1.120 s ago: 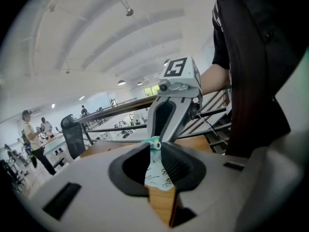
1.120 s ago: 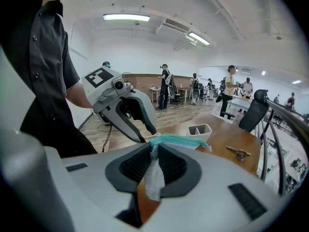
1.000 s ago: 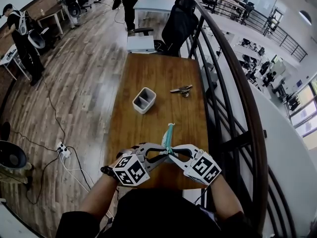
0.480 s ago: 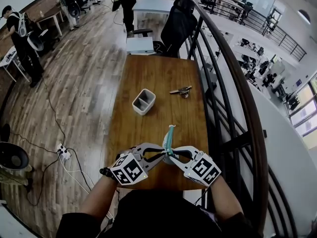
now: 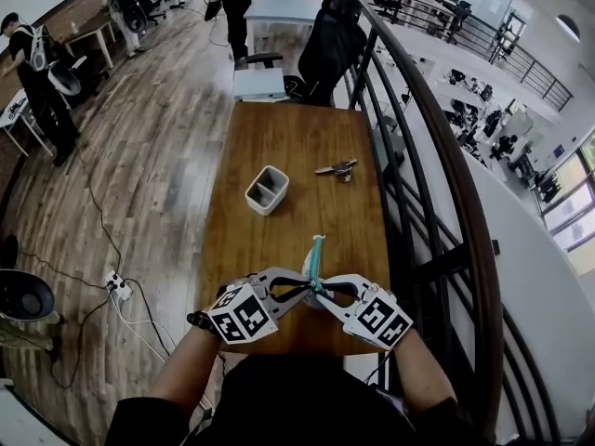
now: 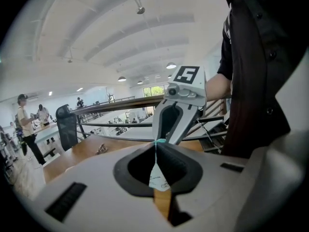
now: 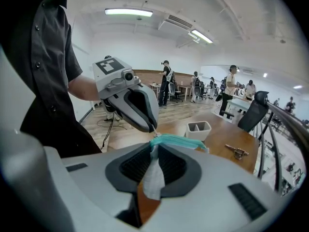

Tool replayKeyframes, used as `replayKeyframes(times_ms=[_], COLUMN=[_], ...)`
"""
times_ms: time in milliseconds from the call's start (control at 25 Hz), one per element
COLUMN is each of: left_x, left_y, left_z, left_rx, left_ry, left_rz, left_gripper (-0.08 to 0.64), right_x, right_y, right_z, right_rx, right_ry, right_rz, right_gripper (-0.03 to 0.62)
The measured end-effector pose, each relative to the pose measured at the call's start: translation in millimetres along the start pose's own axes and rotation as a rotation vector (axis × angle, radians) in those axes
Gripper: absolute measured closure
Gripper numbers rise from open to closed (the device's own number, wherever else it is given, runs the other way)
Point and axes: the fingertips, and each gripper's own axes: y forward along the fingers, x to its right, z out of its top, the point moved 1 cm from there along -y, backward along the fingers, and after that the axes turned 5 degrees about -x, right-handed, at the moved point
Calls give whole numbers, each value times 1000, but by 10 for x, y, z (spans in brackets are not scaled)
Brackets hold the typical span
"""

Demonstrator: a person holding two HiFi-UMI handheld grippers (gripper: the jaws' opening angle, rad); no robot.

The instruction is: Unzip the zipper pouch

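A teal zipper pouch [image 5: 315, 256] is held edge-up over the 6 o'clock end of a wooden bench [image 5: 279, 137], pinched from both sides at its near end. The left tool [image 5: 307, 291], whose jaws have just been closing, is clenched on a thin white tab of the pouch. The right tool [image 5: 323, 288] is clamped on a pale fabric flap at the same end, and the two sets of tips almost meet. A grey two-compartment holder [image 5: 267, 190] is seen toward 11 o'clock of the pouch and a small metal object [image 5: 337, 168] toward 12 o'clock, both well apart from it. A black office chair [image 5: 332, 45] is parked at the bench's 12 o'clock end.
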Motion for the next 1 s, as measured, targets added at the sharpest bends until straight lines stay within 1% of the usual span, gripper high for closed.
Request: replayKeyframes(times_ms=[80, 280, 360, 440, 480, 560, 720, 800, 880, 1000], left_x=[27, 52, 69, 69, 55, 2, -82, -90, -81, -51], left_y=[18, 23, 18, 4, -13, -54, -114, -142, -148, -130], left_z=[-5, -27, -26, -5, 13, 47, 108, 149, 169, 175], left_rx=[-8, -19, -13, 16, 36, 68, 92, 104, 106, 105], left_ry=[3, -5, -26, -74, -104, -155, -192, -203, -212, -220], left_rz=[-16, -18, -26, -34, -32, -14, 18, 24, 31, 31], left_gripper=[538, 543, 543, 545, 546, 546, 546, 546, 546, 546], right_x=[0, -45, -62, -66, -63, -44, -9, -12, -36, -71], right_y=[1, -6, -8, -15, -27, -71, -154, -162, -145, -118], right_z=[-10, -36, -45, -46, -38, -16, -20, 0, 28, 101], right_rx=[-4, -10, -8, 8, 23, 60, 106, 135, 152, 174], right_ry=[-8, -24, -28, -26, -23, -18, -6, 6, 14, 6], right_rz=[-1, -7, -7, -14, -22, -49, -120, -142, -146, -158], right_gripper=[544, 543, 543, 539, 532, 490, 417, 415, 410, 414])
